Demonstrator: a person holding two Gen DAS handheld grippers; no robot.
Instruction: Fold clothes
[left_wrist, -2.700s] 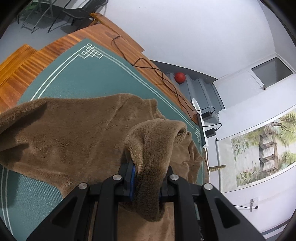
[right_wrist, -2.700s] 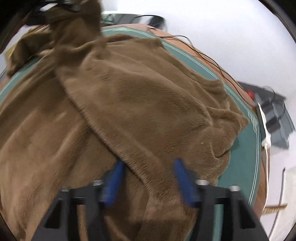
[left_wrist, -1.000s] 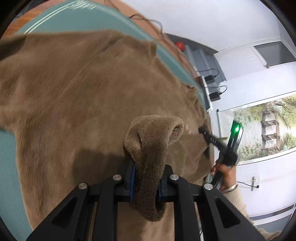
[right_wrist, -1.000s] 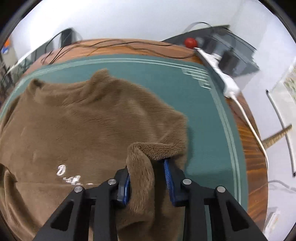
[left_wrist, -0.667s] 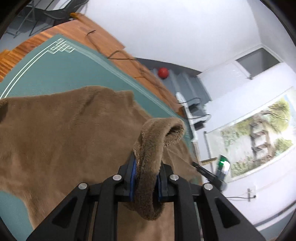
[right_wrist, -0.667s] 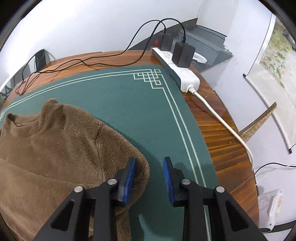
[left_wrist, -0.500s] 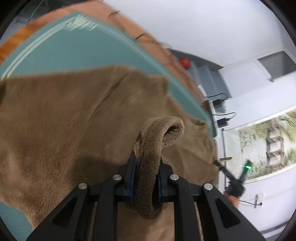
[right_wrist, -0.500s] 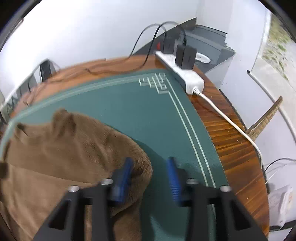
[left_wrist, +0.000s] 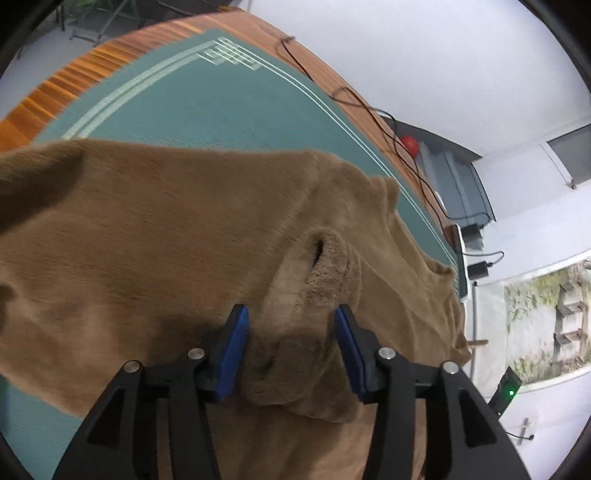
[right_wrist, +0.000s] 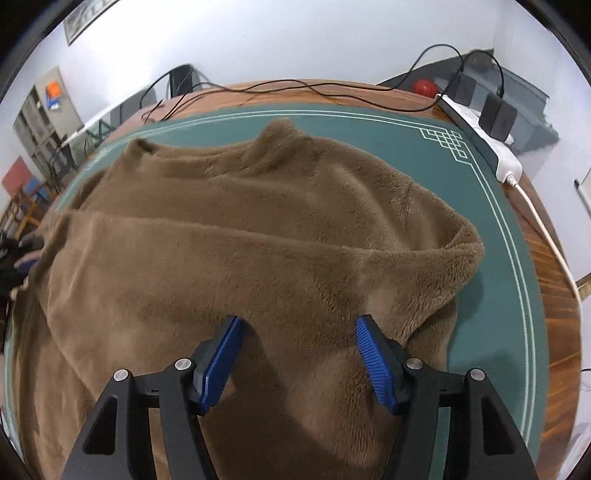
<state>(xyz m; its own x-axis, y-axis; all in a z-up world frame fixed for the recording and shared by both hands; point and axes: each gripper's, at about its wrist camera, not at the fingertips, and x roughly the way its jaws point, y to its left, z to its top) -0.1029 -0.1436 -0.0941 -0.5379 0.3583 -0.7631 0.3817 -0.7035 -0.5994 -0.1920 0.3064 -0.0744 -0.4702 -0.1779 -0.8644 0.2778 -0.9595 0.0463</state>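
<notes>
Only our left view shows a loose fold standing between the spread left gripper (left_wrist: 291, 328); our right gripper (right_wrist: 299, 343) gapes above the brown garment (right_wrist: 240, 251), spread over the worktop (right_wrist: 495, 229), near edge cut off.

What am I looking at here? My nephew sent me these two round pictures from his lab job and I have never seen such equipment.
There is no robot: a person holds a two-finger tool in each hand, and a wide-angle camera on each tool looks along its fingers, which is why the pictures are round. One picture comes from the left gripper, the other from the right gripper; the blue strips are their finger pads. A brown fleece garment lies spread on a green mat over a wooden table. A power strip with plugged-in chargers sits at the table's edge. Both grippers are open. A bunched fold of fleece stands loosely between the left one's fingers, unclamped; the right one is over flat cloth.
</notes>
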